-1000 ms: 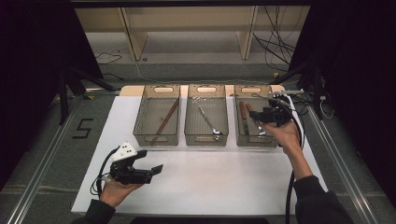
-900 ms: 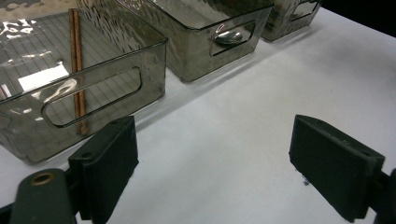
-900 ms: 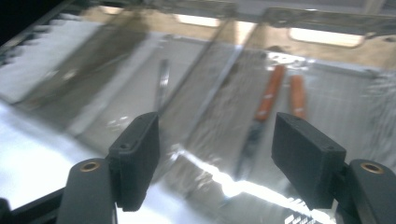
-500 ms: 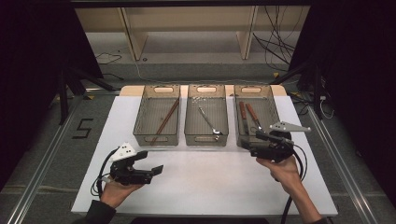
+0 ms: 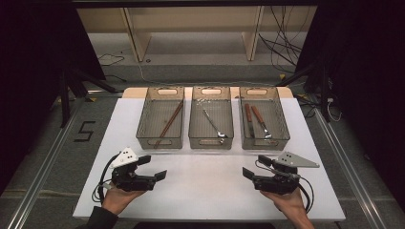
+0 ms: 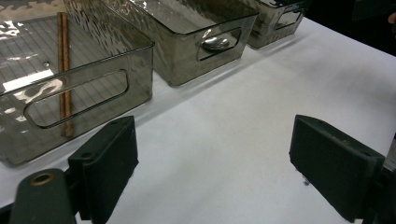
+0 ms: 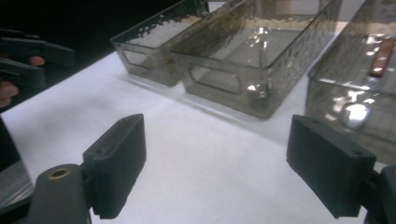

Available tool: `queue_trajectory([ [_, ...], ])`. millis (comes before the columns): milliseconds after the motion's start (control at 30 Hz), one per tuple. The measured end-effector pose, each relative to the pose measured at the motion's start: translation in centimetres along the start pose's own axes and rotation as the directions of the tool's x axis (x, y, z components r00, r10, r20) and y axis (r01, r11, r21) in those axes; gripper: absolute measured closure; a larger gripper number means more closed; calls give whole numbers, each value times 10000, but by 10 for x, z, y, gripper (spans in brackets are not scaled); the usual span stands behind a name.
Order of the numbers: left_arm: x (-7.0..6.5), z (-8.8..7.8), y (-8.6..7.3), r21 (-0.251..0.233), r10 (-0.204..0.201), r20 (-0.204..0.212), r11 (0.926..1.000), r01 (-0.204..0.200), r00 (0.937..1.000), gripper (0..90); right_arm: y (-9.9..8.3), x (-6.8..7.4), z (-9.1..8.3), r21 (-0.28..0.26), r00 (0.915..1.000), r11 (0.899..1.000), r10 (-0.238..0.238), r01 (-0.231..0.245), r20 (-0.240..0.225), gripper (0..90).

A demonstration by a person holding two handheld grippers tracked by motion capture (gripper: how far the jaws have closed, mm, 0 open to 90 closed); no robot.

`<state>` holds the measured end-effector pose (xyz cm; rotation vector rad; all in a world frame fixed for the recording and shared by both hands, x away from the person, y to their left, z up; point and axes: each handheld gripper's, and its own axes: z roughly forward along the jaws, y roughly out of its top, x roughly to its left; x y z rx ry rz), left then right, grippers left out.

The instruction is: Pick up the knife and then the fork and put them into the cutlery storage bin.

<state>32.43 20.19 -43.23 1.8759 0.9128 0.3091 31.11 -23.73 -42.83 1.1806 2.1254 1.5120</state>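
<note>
Three smoky clear bins stand in a row on the white table (image 5: pixel 210 191). The left bin (image 5: pixel 160 139) holds brown chopsticks (image 5: pixel 169 123) (image 6: pixel 63 70). A metal spoon (image 5: pixel 212 123) lies in the middle bin (image 5: pixel 211 139). The right bin (image 5: pixel 265 141) holds two brown-handled utensils (image 5: pixel 253 119). My left gripper (image 5: pixel 154 167) (image 6: pixel 215 172) rests low at the near left, open and empty, pointing at the bins. At the near right, my right gripper (image 5: pixel 255 166) (image 7: pixel 215 168) is open; its jaws have just been opening, with nothing between them.
Bare white tabletop lies between the two grippers and the bins. A cable (image 5: pixel 102 183) trails from the left gripper. Metal rails (image 5: pixel 45 167) run along both table sides, and a wooden shelf frame (image 5: pixel 191 28) stands beyond the far edge.
My right gripper has come back from over the right bin toward the near edge and sunk to just above the table. The left gripper has stayed put.
</note>
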Motion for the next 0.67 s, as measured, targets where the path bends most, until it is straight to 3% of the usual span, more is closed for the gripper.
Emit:
queue_trajectory([
  [133,-3,0,-2,-4,104,35,9999,-104,9999,149,-6,5,0,15,9997,9997,-253,253,-49,183],
  [367,-2,-2,-3,-142,26,45,9999,-25,10000,149,-6,3,2,-53,9998,9998,-177,178,19,184],
  [667,-3,1,-5,19,58,71,10000,-59,10000,149,-6,3,1,-222,9997,9995,-208,210,88,184],
])
